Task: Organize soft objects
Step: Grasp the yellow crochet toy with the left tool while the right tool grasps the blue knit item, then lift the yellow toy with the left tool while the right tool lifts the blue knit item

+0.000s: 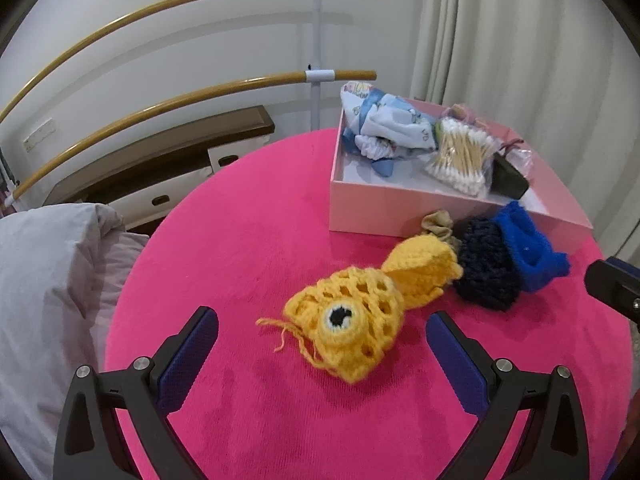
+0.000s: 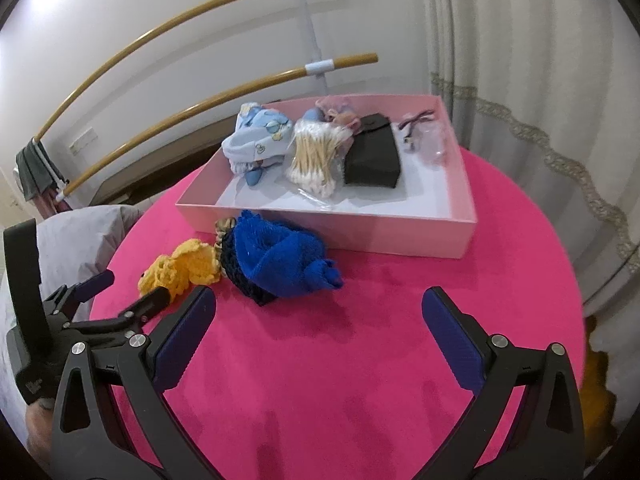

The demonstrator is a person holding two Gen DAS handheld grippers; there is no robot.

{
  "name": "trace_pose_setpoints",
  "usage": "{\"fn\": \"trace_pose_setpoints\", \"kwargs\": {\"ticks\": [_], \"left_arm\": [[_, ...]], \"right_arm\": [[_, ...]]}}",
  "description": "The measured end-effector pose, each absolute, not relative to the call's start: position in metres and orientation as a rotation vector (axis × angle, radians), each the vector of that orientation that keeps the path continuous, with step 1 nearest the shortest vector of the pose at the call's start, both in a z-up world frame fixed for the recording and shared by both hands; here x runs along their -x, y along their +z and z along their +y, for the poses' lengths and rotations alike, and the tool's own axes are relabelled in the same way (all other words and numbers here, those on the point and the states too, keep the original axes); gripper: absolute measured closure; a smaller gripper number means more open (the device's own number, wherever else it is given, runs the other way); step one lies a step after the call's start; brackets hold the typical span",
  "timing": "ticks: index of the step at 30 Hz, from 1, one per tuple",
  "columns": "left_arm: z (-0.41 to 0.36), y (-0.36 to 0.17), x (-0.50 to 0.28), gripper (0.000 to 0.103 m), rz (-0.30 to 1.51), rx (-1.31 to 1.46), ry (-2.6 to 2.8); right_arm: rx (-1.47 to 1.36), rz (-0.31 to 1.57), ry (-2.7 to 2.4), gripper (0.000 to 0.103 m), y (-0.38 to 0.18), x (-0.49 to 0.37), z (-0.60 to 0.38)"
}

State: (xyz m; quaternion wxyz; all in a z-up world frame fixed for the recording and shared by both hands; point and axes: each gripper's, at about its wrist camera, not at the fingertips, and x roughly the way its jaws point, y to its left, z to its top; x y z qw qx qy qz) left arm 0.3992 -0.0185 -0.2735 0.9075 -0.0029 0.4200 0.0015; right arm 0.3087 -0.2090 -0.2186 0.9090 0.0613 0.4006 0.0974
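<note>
A round tabletop [image 2: 360, 340] covered in bright pink cloth is seen in both views. A shallow pink box [image 2: 400, 232] is set toward its 12 o'clock edge. Inside the box, a pale blue printed cloth [image 2: 256, 140], a bag of cotton swabs [image 2: 312, 160], a black pouch [image 2: 372, 152] and a small clear packet [image 2: 428, 140] are laid side by side. Just in front of the box wall, a blue and dark knitted piece [image 2: 280, 256] is found touching a yellow crocheted fish [image 1: 352, 320] at its 9 o'clock side. The left gripper [image 1: 322, 332] is held wide open with the fish head lying between its fingers, ungrasped. The right gripper [image 2: 318, 312] is likewise spread wide and nothing is held, the knitted piece lying at its 11 o'clock.
</note>
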Motion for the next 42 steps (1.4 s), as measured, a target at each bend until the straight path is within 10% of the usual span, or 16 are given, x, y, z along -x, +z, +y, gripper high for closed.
{"fn": "trace_pose_setpoints", "kwargs": {"ticks": [12, 23, 42], "left_arm": [[-0.02, -0.302, -0.431, 0.034, 0.91, 0.023, -0.048], [-0.024, -0.299, -0.426, 0.066, 0.892, 0.008, -0.062], [-0.029, -0.269, -0.374, 0.081, 0.87, 0.053, -0.086]], "right_arm": [[-0.18, 0.88, 0.26, 0.004, -0.251, -0.348, -0.198], [-0.242, 0.903, 0.326, 0.063, -0.264, -0.359, -0.202], [-0.237, 0.822, 0.249, 0.066, -0.237, -0.292, -0.234]]}}
